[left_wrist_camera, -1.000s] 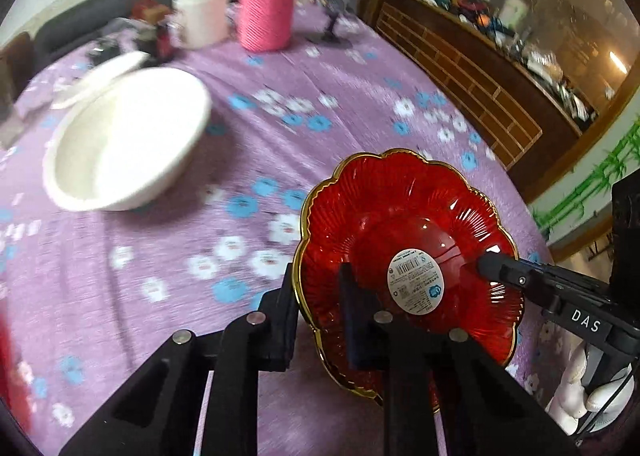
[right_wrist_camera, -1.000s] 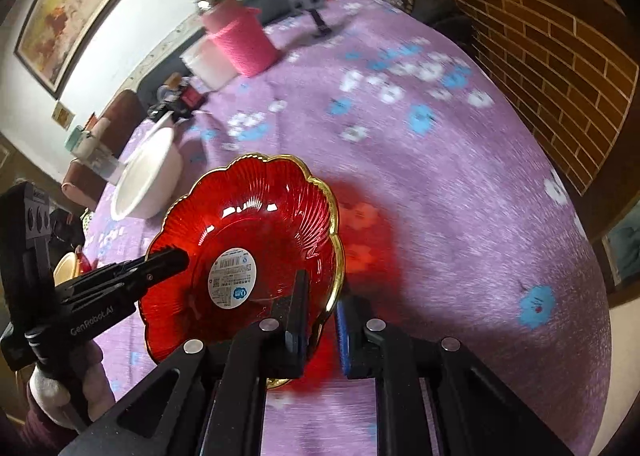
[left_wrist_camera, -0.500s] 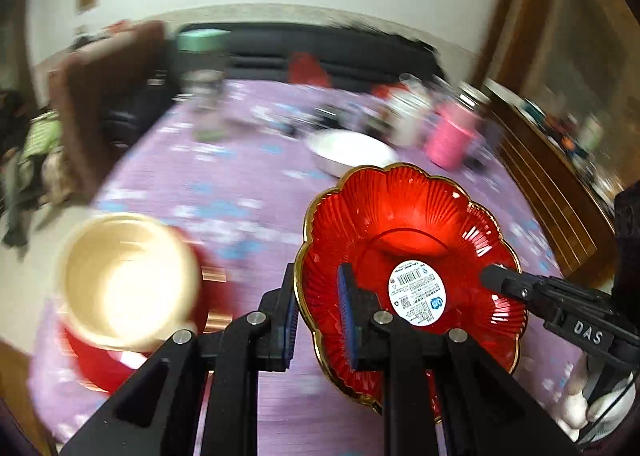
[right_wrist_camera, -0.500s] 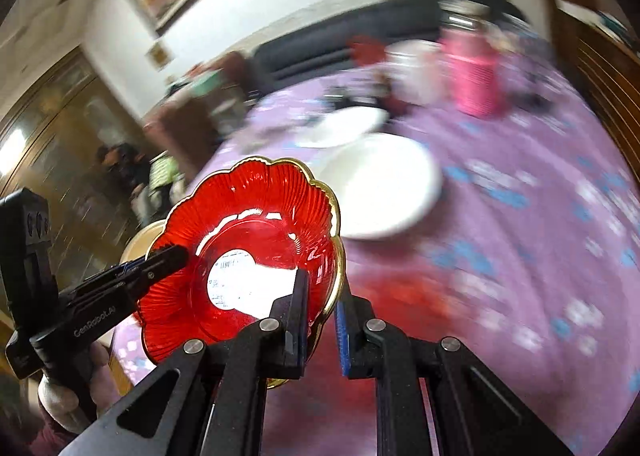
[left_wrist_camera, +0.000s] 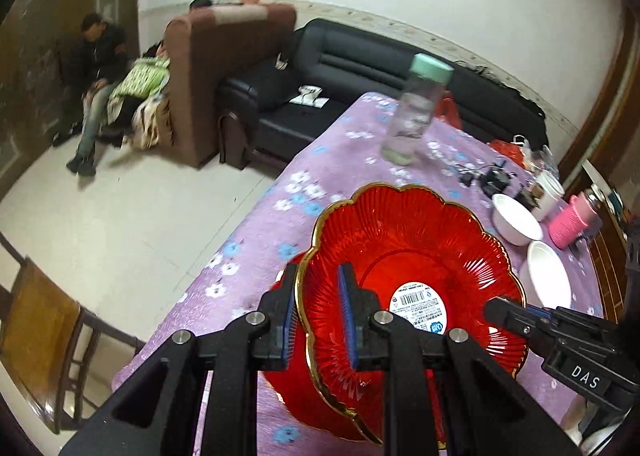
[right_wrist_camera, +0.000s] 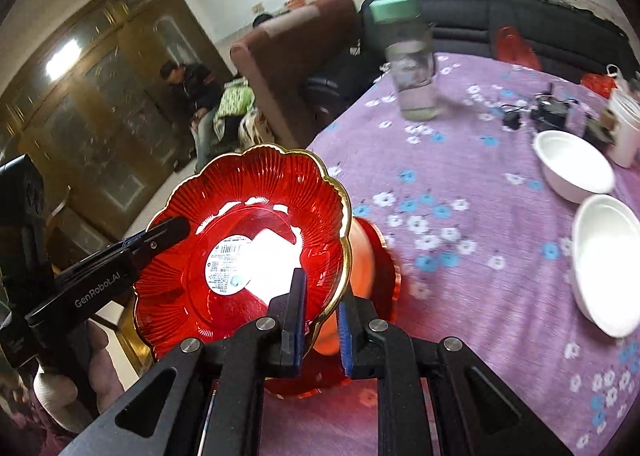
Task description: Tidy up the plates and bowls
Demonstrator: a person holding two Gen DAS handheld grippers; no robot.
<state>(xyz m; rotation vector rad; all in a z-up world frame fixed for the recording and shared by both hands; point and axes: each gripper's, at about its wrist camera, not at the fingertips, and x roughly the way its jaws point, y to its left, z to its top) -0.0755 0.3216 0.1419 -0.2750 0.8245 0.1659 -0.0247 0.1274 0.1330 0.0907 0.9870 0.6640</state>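
A red glass flower-shaped plate (left_wrist_camera: 416, 256) with a gold rim and a white barcode sticker is held in the air by both grippers. My left gripper (left_wrist_camera: 318, 320) is shut on its left rim. My right gripper (right_wrist_camera: 320, 316) is shut on its right rim (right_wrist_camera: 280, 212). Under the plate stands a red bowl (right_wrist_camera: 372, 252) with a pale inside, mostly hidden, near the table's left edge; it also shows in the left wrist view (left_wrist_camera: 288, 368). Two white bowls (right_wrist_camera: 572, 164) (right_wrist_camera: 608, 256) sit on the purple flowered tablecloth (right_wrist_camera: 460, 160) to the right.
A clear bottle with a green cap (left_wrist_camera: 416, 112) stands at the far side of the table. A pink wrapped container (left_wrist_camera: 572, 220), a white cup (left_wrist_camera: 550, 188) and small black devices (left_wrist_camera: 492, 176) are at the far right. A wooden chair (left_wrist_camera: 36, 336) stands beside the table's left edge.
Both grippers have swung left with the red plate, from over the table's middle to above the red bowl at the left edge. The white bowls now lie to the right.
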